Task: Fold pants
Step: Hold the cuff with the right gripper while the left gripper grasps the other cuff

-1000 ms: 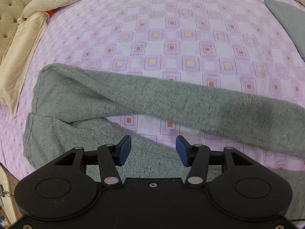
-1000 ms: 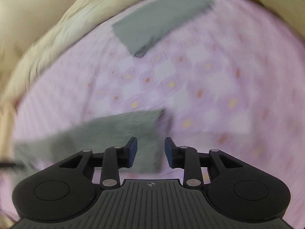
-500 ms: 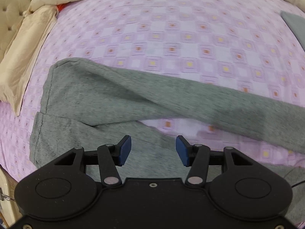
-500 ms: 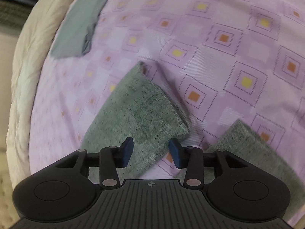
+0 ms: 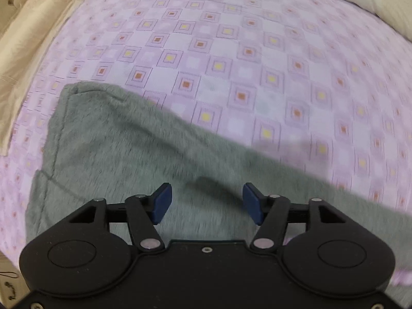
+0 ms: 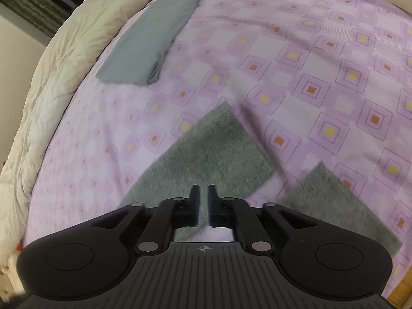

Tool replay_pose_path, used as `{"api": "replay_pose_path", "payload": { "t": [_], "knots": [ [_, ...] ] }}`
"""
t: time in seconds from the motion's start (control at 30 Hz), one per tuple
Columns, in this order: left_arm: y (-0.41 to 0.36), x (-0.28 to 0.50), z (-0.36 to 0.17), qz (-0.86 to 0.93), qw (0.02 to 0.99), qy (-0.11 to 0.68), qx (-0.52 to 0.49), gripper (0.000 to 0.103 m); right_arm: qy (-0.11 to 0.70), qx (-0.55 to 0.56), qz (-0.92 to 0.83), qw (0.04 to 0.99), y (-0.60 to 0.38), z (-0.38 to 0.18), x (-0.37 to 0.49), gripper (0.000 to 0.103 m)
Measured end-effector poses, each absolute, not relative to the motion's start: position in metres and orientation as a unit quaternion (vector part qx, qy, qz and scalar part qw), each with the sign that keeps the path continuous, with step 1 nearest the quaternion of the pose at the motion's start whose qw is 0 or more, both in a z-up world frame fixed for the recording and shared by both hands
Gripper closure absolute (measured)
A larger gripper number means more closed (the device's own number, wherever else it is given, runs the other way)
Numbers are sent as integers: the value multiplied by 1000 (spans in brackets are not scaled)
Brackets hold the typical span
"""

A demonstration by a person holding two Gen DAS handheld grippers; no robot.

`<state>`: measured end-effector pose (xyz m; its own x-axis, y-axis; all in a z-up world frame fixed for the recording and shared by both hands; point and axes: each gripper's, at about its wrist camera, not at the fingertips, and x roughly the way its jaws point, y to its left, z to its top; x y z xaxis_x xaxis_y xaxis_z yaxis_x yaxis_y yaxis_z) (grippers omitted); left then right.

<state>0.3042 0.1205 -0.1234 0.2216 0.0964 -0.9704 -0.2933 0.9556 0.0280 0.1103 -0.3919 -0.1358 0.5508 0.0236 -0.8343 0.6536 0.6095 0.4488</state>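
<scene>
Lying near the pants [image 6: 213, 152], folded grey cloth [image 6: 152, 43] borders cream duvet [image 6: 59, 77].

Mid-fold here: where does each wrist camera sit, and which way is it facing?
Left wrist: on the left claw, angled steeply down at the gray pants waist end; jaws open.
Right wrist: on the right claw, angled down at the leg cuffs; jaws nearly closed, grip unclear.
Both share the pants and purple bedsheet.
</scene>
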Motion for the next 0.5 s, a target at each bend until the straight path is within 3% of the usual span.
{"api": "replay_pose_path", "payload": {
  "t": [0.17, 0.4, 0.43, 0.5],
  "knots": [
    [131, 332, -146, 132, 763, 627, -81, 37, 432, 382, -198, 793, -368, -136, 104, 74],
    [134, 346, -181, 134, 730, 664, -84, 38, 435, 414, -235, 764, -371, -158, 101, 72],
    [134, 346, -185, 134, 728, 667, -85, 41, 435, 418, -245, 759, -373, -162, 103, 72],
    [132, 346, -189, 123, 725, 671, -91, 68, 427, 428, -254, 755, -375, -167, 105, 72]
  ]
}}
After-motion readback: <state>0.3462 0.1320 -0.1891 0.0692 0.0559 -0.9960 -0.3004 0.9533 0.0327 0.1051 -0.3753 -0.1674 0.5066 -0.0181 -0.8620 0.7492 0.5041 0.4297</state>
